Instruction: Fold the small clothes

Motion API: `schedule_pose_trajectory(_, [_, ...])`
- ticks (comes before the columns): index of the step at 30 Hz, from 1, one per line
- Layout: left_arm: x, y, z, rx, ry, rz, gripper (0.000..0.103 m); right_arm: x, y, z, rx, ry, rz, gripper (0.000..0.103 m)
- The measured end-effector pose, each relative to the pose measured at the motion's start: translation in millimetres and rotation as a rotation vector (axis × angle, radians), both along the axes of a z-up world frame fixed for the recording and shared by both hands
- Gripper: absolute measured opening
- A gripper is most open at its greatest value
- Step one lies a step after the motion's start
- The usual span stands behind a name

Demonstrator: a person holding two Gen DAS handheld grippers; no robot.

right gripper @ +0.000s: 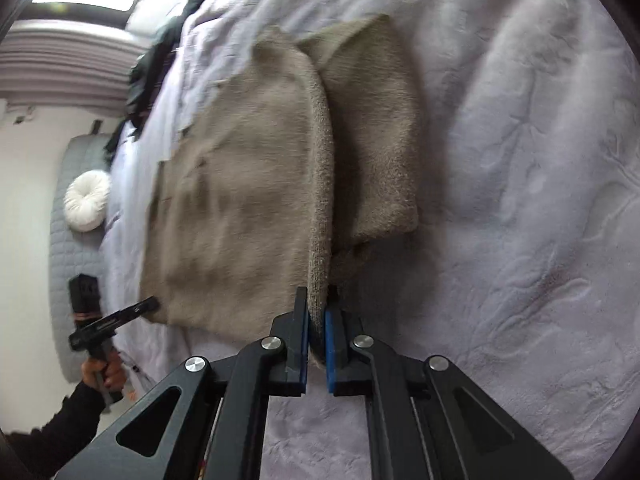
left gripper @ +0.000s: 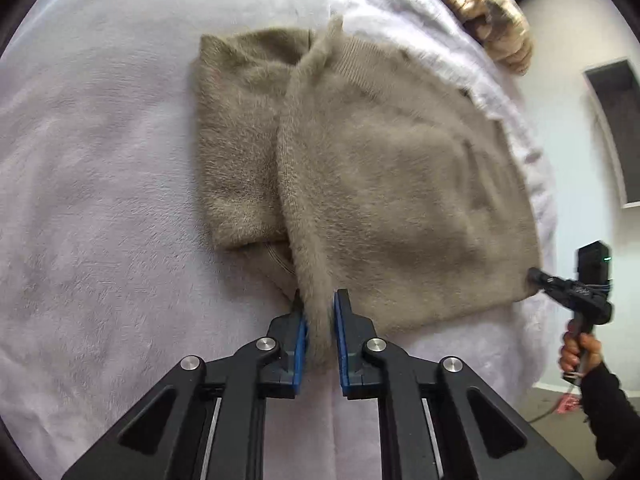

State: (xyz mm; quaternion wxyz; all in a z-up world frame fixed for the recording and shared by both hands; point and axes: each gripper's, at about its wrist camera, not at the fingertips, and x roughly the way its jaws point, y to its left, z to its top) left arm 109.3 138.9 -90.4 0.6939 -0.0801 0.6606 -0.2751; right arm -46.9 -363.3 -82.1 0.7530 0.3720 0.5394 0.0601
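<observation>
The taupe fuzzy garment [left gripper: 384, 184] lies on the pale bedspread [left gripper: 100, 200], filling the middle of both views, half folded, with one flap already laid over toward the centre. The left tongs [left gripper: 320, 320] are clenched on its ribbed edge at the bottom centre of the left view; the right tongs [right gripper: 317, 320] pinch the matching edge in the right view. The likeliest trouble is the plush knit slipping out of one grip, since only a thin strip sits between the pads, so the fold would land skewed. Uneven pulling could also drag the folded flap [left gripper: 240, 140] open. The bed edge runs near the garment's far side; the bedspread toward the flap side is open.
</observation>
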Motion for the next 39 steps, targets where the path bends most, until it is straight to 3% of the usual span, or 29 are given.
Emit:
schedule_pose_trajectory(3, [-10.4,12.5,2.4,0.028,-0.020,-0.009,0.014,-4.7,-6.9,2.9,0.006,0.024,0.046,0.006])
schedule_pose_trajectory(8, [-27.3,20.9,-29.8,0.125,-0.004,-0.013,0.014,-16.1,-16.7,-33.6,-0.053,0.164,0.041,0.006])
schedule_pose_trajectory(12, [-37.1,26.7,-23.2,0.163,-0.027,-0.009,0.014,-25.4,-19.0,-35.5,-0.025,0.142,-0.044,0.009])
schedule_pose_trajectory(17, [-45.2,26.3,-4.5,0.254,-0.101,0.021,0.015,-42.7,5.0,0.6,-0.058,0.073,-0.099,0.013])
schedule_pose_trajectory(18, [-45.8,26.7,-2.2,0.255,-0.107,0.029,0.015,-45.3,13.2,6.0,-0.041,0.053,-0.094,0.022])
schedule_pose_trajectory(19, [-46.0,26.8,-1.2,0.259,-0.108,0.037,0.015,-45.2,24.9,12.7,-0.014,0.033,-0.081,0.049])
schedule_pose_trajectory(21, [-45.0,27.8,-3.3,0.262,-0.092,0.051,0.015,-42.2,61.4,19.9,0.059,-0.013,-0.038,0.084])
schedule_pose_trajectory(22, [-44.6,29.4,-4.4,0.263,-0.090,0.057,0.036,-37.6,78.2,19.5,0.103,-0.024,-0.014,0.083])
schedule_pose_trajectory(23, [-45.3,32.5,-4.7,0.264,-0.097,0.065,0.085,-31.1,96.8,14.9,0.145,-0.021,0.009,0.083])
schedule_pose_trajectory(24, [-46.6,33.7,-3.4,0.265,-0.118,0.080,0.101,-24.5,113.7,8.9,0.185,-0.014,0.028,0.083])
schedule_pose_trajectory(25, [-48.3,36.7,3.3,0.254,-0.175,0.104,0.103,-14.8,138.3,-1.8,0.235,-0.003,0.042,0.083])
schedule_pose_trajectory(31, [-34.4,40.8,9.3,0.184,-0.185,0.108,0.103,24.8,216.8,-50.7,0.392,0.050,0.009,0.083])
schedule_pose_trajectory(34, [-20.0,34.0,0.0,0.052,-0.152,0.094,0.102,34.9,230.9,-68.5,0.451,0.045,-0.081,0.083])
schedule_pose_trajectory(36, [-10.9,19.8,-9.3,-0.015,-0.123,0.079,0.091,38.7,234.6,-73.0,0.477,0.038,-0.128,0.083])
schedule_pose_trajectory(39, [-5.0,6.2,-20.5,-0.082,-0.075,0.036,0.054,40.4,235.4,-78.4,0.505,0.021,-0.188,0.081])
